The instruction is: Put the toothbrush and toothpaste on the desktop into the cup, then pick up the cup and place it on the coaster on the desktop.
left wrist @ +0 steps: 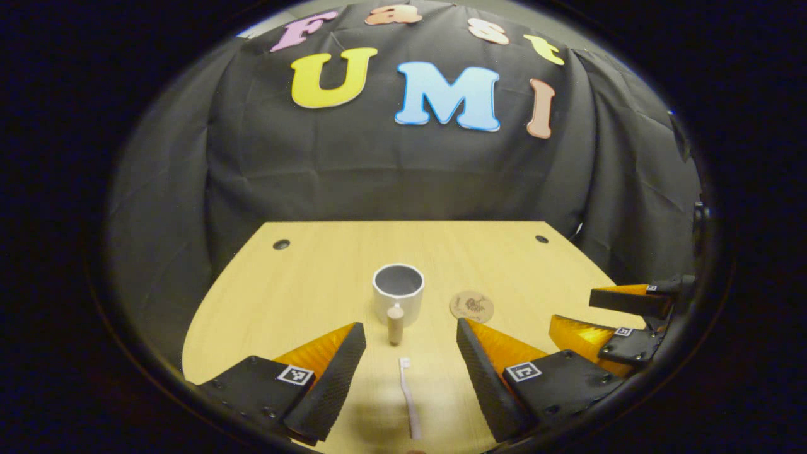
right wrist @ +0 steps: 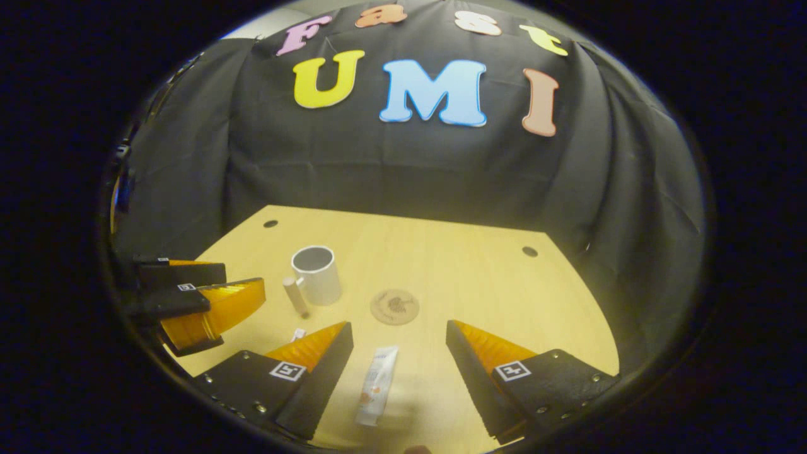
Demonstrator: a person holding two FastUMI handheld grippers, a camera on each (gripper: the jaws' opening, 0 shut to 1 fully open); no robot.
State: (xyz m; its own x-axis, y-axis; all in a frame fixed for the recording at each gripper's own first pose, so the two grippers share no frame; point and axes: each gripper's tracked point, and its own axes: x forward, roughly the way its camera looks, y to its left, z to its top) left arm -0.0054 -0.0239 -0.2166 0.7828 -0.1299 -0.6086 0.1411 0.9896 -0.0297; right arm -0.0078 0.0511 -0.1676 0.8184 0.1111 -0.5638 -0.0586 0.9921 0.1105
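Both grippers are spread wide, clamping nothing. Left gripper (left wrist: pixel 410 353) hovers over the toothbrush (left wrist: pixel 408 397) lying flat on the desktop (left wrist: pixel 265 296); right gripper (right wrist: pixel 398 353) over the toothpaste (right wrist: pixel 377 384). Cup (left wrist: pixel 398 293) stands upright just beyond — coaster (left wrist: pixel 471 306) beside it.

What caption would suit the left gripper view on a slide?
Open left tool poised over a white toothbrush on the wooden desk, white cup and round coaster beyond.
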